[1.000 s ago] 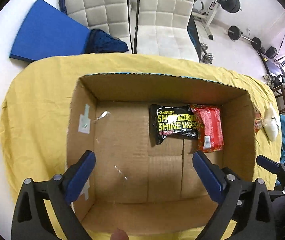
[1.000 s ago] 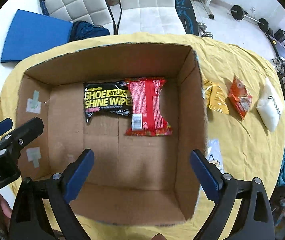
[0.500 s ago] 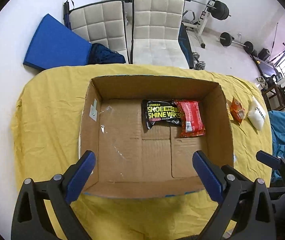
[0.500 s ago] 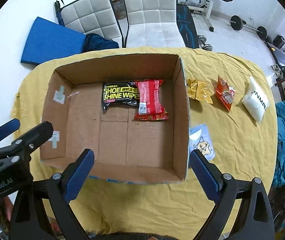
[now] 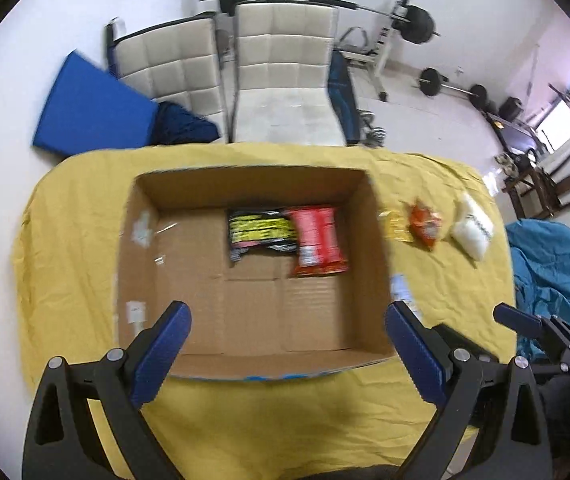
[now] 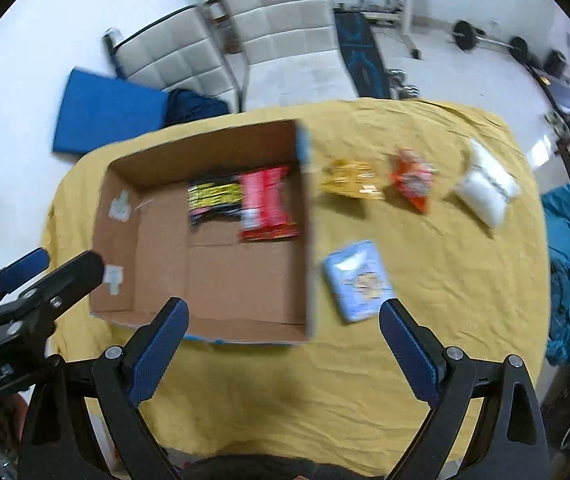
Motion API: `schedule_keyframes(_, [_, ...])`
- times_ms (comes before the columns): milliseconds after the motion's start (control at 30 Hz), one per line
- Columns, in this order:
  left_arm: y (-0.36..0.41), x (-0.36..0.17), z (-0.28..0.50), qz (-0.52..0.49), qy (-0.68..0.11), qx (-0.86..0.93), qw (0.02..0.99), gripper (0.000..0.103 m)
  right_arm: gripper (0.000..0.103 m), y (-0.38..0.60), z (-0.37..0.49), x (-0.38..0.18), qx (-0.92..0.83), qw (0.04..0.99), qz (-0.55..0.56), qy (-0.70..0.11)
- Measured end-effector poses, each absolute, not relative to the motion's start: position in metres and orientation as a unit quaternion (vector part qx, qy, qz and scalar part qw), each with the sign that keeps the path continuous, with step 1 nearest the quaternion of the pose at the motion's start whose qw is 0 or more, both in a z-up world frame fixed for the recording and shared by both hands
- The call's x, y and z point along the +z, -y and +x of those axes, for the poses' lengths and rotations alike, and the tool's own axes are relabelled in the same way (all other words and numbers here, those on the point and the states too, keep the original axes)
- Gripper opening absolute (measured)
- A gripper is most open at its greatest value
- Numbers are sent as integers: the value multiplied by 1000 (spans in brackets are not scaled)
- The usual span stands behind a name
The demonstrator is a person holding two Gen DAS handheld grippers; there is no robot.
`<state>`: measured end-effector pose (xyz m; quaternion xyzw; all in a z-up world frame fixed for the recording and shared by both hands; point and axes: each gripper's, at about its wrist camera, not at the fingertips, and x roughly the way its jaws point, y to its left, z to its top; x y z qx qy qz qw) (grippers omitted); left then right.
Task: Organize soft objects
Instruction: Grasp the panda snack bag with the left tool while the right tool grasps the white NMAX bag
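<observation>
Nearest the cameras, the left gripper and the right gripper both hang above the near edge of the table with their blue fingers spread wide and nothing between them. Under them a yellow cloth covers the table. On it sits an open cardboard box, its long axis running left to right. Just beside the box's right wall, on the cloth, lies a light blue packet, flat, its long axis running away from the grippers and leaning a little to the left. Inside the box, against the far wall, a black packet with yellow lettering lies lengthwise left to right, and a red packet lies touching its right end, overlapping it slightly, long axis pointing near to far. Farther out on the cloth, right of the box, three more lie in a row, apart from one another: a yellow packet, an orange packet and a white bag tilted on a diagonal. Beyond the table stand two white padded chairs, with a blue mat on the floor to their left.
</observation>
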<state>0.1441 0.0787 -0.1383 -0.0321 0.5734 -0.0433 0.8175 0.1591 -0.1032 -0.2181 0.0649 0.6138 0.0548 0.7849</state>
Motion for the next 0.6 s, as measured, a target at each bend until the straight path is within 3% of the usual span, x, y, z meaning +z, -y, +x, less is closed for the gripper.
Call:
schedule_keyframes(300, [68,-166,212,18,-597,-122,793,99,98,281,195,-240,-60,769,133,-622])
schedule_keyframes(600, [184,-270,307,71,-666,-152,726,99,98,401,264,-314,-113,723,192,-654])
